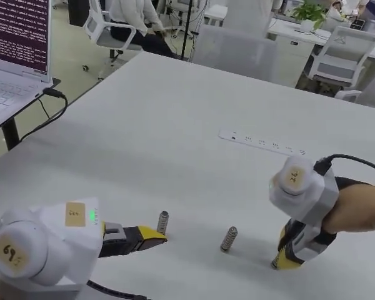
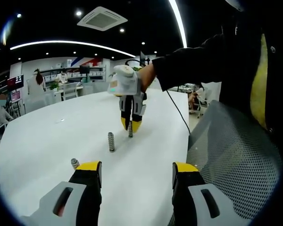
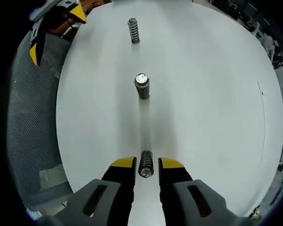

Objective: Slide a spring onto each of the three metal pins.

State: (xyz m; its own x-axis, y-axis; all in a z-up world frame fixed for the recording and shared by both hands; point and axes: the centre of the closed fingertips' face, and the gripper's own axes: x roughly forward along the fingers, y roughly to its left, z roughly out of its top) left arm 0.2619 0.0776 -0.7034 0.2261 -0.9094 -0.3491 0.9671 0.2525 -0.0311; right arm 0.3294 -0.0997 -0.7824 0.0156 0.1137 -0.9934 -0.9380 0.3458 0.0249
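**A:** Starting at the left of the head view, what can you make out?

**B:** A laptop, cut off by the frame edge. Below it the left tool hangs low over the white table. From above, its jaws overlap each other. Its own gripper view shows them spread wide, with nothing between.

**A:** And the springs?

**B:** The left spring stands upright just beside that tool's yellow tip. In the left gripper view one jaw hides its lower part. The middle spring stands apart to the right and looks slightly tilted. The right gripper view shows a shiny round top on it, but I cannot tell whether that is a pin.

**A:** Where is the third?

**B:** In the head view the right tool points down and covers it. In the right gripper view the third spring stands between that tool's yellow tips.

**A:** Is it pinched?

**B:** I cannot tell. The jaws stand narrowly apart around it, but shadow fills the slivers at each side, so contact is unclear.

**A:** Anything beyond?

**B:** A power strip lies farther back on the table.
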